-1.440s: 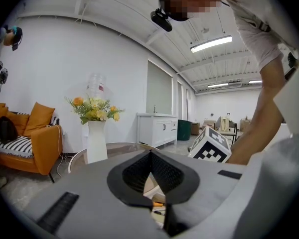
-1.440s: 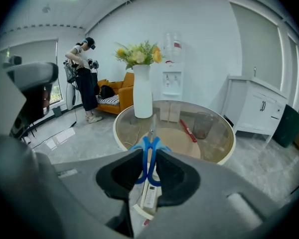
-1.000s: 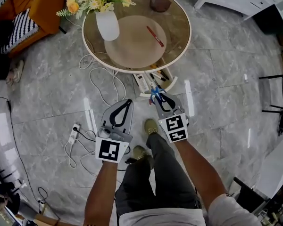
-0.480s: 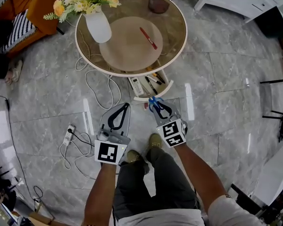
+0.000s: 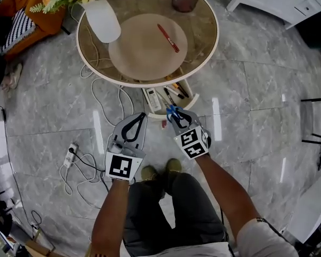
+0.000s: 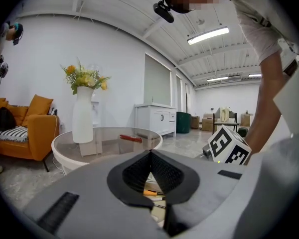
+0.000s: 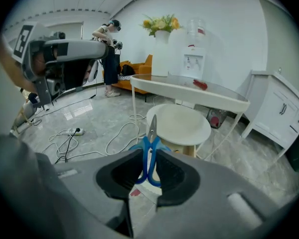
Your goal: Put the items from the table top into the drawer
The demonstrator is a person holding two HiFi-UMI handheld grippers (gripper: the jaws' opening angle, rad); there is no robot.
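Scissors (image 7: pixel 150 153) are clamped by their blue handles in your right gripper (image 5: pixel 177 115), blades pointing ahead, just short of the open drawer (image 5: pixel 189 98) under the round table (image 5: pixel 214 33). Left gripper (image 6: pixel 150 153): tips together, nothing between them, hovering beside the right one. The drawer already holds a white remote-like item and several pens. Red pen (image 5: pixel 168 38) lies on the glass top, not yet collected. The vase (image 5: pixel 102 19) stands at the table's edge, well apart from the pen.

Risks, as judged:
- The grip is on the handle loops only, so the scissors could pivot or slip if you tilt sharply.
- Release too soon and they would drop to the floor in front of the drawer, not inside it.
- The blade tip may catch the drawer front or the table rim above it.
- Mind the cables (image 5: pixel 108 92) on the floor near your feet as you step closer.
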